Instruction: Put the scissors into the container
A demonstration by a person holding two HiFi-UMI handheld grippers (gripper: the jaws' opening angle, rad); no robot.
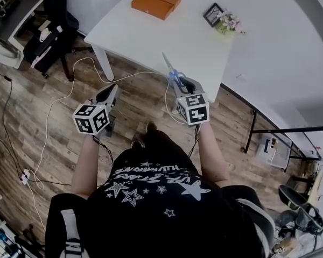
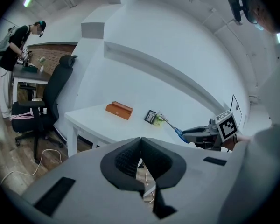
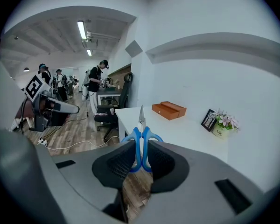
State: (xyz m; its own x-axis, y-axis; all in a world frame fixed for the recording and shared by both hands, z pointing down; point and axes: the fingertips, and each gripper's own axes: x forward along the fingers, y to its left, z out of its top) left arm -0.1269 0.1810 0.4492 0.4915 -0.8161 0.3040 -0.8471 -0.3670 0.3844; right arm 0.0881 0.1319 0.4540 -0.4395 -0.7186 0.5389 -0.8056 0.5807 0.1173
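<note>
The right tongs (image 3: 142, 160) are closed on the blue handles of a pair of scissors (image 3: 141, 129), which stand upright between the dark pads with the closed metal blades pointing up and away. Beyond the blades lies a white desk (image 3: 186, 134) set against a white wall. On it, well apart from the scissors, sit an orange box (image 3: 169, 109), and further right a small dark picture frame (image 3: 208, 119) just beside a little pot of flowers (image 3: 222, 125). At the far left the left tongs (image 3: 74, 109) hang over the wooden floor (image 3: 79, 134), where a white cable (image 3: 79, 146) trails. Behind the desk stands a black office chair (image 3: 116, 108), and people (image 3: 94, 83) stand farther back under strip lights (image 3: 81, 29).
</note>
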